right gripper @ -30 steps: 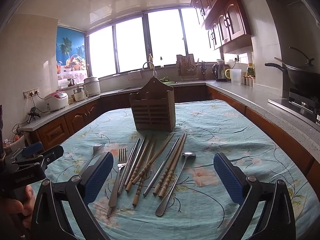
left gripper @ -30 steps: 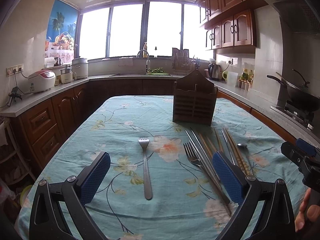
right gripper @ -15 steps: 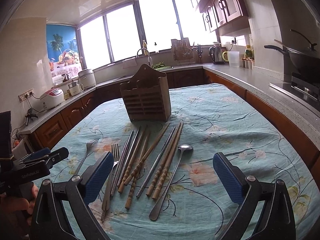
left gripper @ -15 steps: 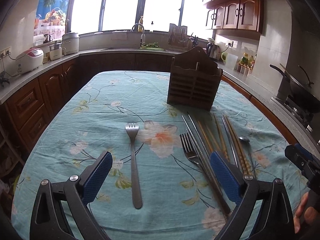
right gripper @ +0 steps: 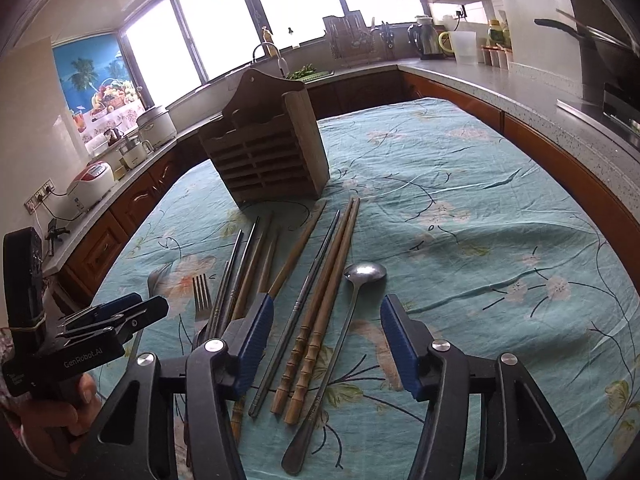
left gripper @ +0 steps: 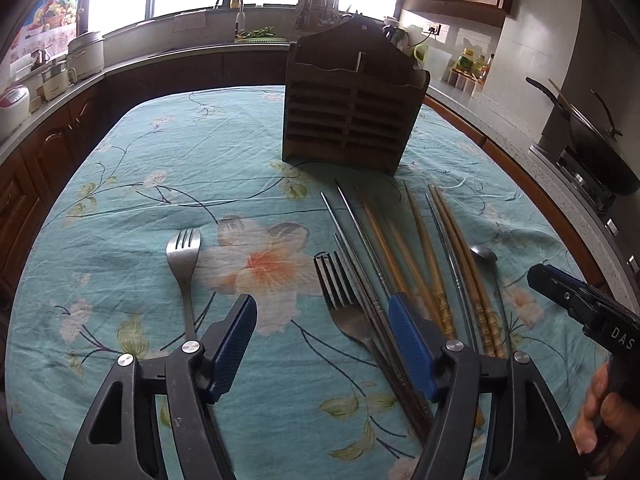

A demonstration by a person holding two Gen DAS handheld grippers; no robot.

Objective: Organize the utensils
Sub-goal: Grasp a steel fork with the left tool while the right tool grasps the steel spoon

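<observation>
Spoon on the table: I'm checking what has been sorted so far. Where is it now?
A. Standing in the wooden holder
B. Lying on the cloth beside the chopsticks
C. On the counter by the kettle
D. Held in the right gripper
B: the spoon lies flat on the cloth just right of the chopsticks, in front of the wooden holder, with the right gripper open over it.

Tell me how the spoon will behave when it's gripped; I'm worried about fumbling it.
The spoon looks like polished metal, so it is probably stiff but slippery against the pads. Its handle is thin and lies flat on the cloth, so getting under it may be awkward. Gripped near the handle end, the bowl would likely droop.
</observation>
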